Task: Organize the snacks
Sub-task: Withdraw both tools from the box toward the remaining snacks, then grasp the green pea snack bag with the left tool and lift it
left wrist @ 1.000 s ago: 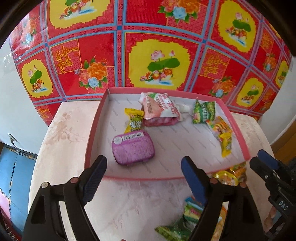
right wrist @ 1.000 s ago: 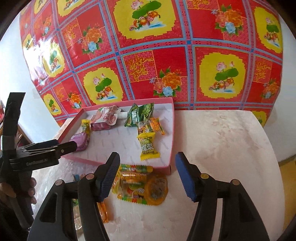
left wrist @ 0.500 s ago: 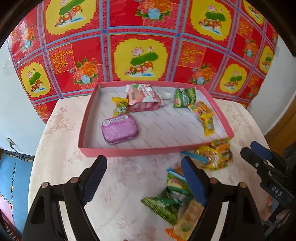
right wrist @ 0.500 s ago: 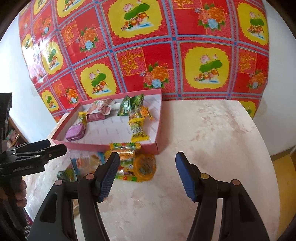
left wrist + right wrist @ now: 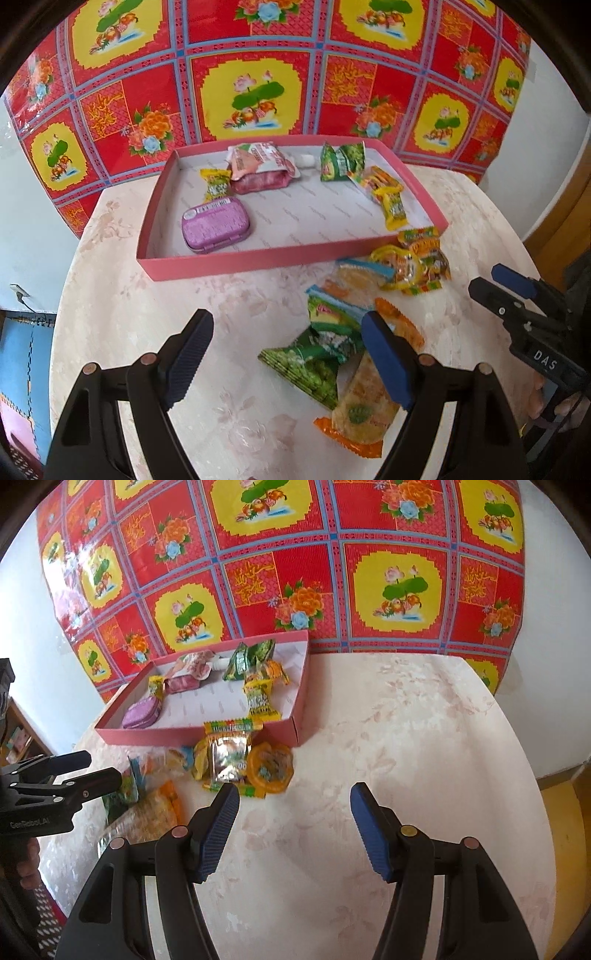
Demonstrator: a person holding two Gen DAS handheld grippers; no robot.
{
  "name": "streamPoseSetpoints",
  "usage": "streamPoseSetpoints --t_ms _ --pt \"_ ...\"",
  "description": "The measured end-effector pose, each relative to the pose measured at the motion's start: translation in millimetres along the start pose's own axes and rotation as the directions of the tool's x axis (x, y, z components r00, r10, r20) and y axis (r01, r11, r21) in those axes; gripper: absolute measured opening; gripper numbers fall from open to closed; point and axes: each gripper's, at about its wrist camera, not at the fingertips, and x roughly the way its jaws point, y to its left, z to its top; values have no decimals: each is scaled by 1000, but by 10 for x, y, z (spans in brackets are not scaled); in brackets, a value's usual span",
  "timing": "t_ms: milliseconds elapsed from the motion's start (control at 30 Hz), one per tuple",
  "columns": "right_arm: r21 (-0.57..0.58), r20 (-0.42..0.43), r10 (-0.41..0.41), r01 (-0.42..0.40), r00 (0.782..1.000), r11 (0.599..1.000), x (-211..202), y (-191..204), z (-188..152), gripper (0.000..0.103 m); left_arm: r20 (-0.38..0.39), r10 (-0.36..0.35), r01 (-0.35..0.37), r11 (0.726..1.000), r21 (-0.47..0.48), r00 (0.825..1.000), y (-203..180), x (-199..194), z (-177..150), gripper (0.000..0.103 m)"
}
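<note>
Loose snacks lie on the counter just before the tray, nearest the left gripper, both grippers' fingers wide and empty.

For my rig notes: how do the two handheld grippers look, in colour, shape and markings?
Both the left gripper and the right gripper have black plastic frames with round rivets and two ribbed blue fingertip pads. White lettering marks their black sides.

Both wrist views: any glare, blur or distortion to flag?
Left wrist: strong fisheye bowing, dark corner vignette, pink tray sharp, even daylight. Right wrist: same bowing, white glare on the patterned cloth upper left, near snack packets soft.
</note>
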Motion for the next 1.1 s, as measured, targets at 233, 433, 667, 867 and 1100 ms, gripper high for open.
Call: streamPoseSetpoints --t_ms 233,433,667,867,1100 --pt "-3 -28 6 -6 1000 1000 47 1 -87 64 -18 -17 17 1000 19 1000 -39 24 -81 86" --pt "-2 -48 13 -13 999 1000 90 2 -140 64 -32 -27 27 1000 4 999 -5 76 -135 79" --pt "-19 -43 7 -7 999 1000 99 27 -167 67 -22 -79 79 997 7 997 -10 107 -147 65" --pt "-58 -44 -23 20 999 998 116 87 -182 69 -35 -60 59 998 -33 998 62 199 -142 57" --pt "-63 -26 -22 20 999 998 124 112 -206 75 -19 -19 18 999 -51 1000 160 224 -181 50"
